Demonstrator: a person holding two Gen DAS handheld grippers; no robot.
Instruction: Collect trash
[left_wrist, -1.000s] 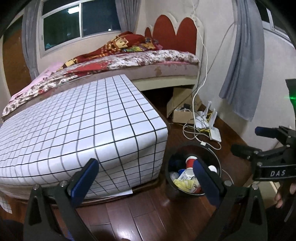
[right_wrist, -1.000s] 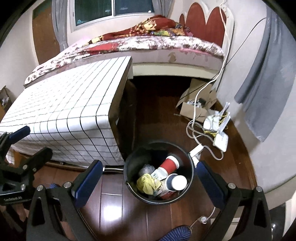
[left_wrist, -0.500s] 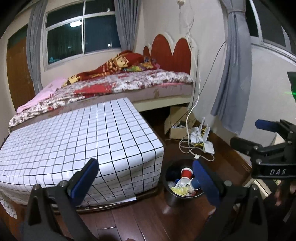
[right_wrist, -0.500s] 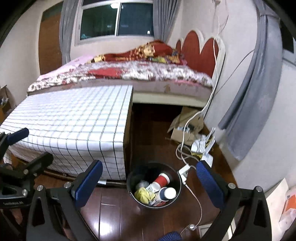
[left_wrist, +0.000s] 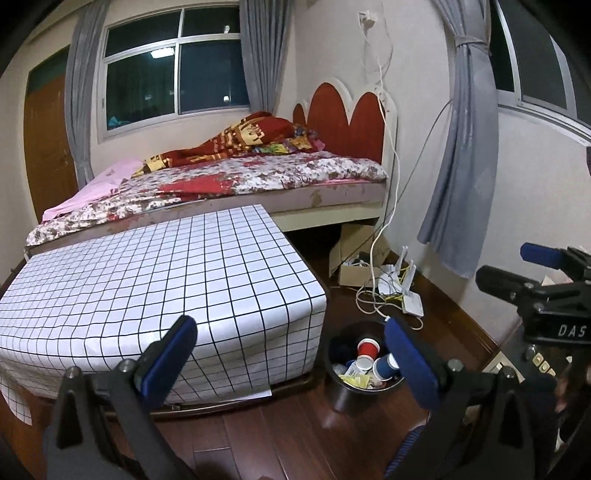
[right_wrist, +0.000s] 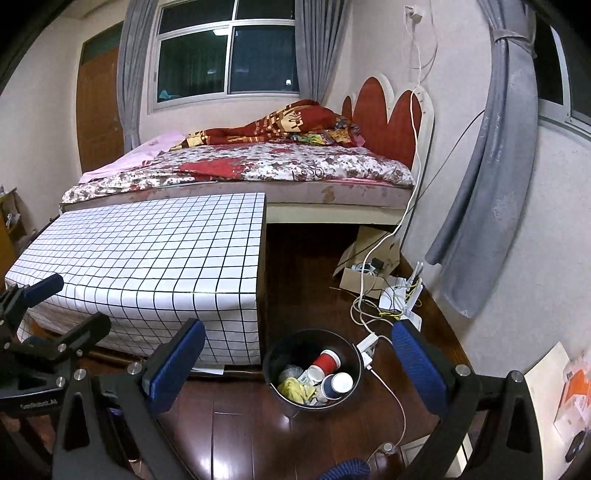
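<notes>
A black round trash bin (left_wrist: 341, 391) (right_wrist: 275, 387) stands on the dark wood floor beside the table. It holds a red cup (right_wrist: 325, 362), a dark blue cup (right_wrist: 338, 384), crumpled yellow paper (right_wrist: 291, 387) and other scraps. My left gripper (left_wrist: 291, 354) is open and empty, high above the floor, left of the bin. My right gripper (right_wrist: 299, 363) is open and empty, above the bin. Each gripper also shows at the edge of the other's view.
A low table with a white checked cloth (left_wrist: 155, 280) (right_wrist: 147, 258) stands left of the bin. A bed (left_wrist: 236, 177) lies behind. A cardboard box (right_wrist: 364, 275), router (right_wrist: 399, 301) and loose cables (right_wrist: 369, 314) lie on the floor by the right wall. Grey curtain (left_wrist: 458, 166) hangs right.
Both grippers have risen and drawn back from the bin, which now looks smaller and lower in both views. Both stay open and empty.
</notes>
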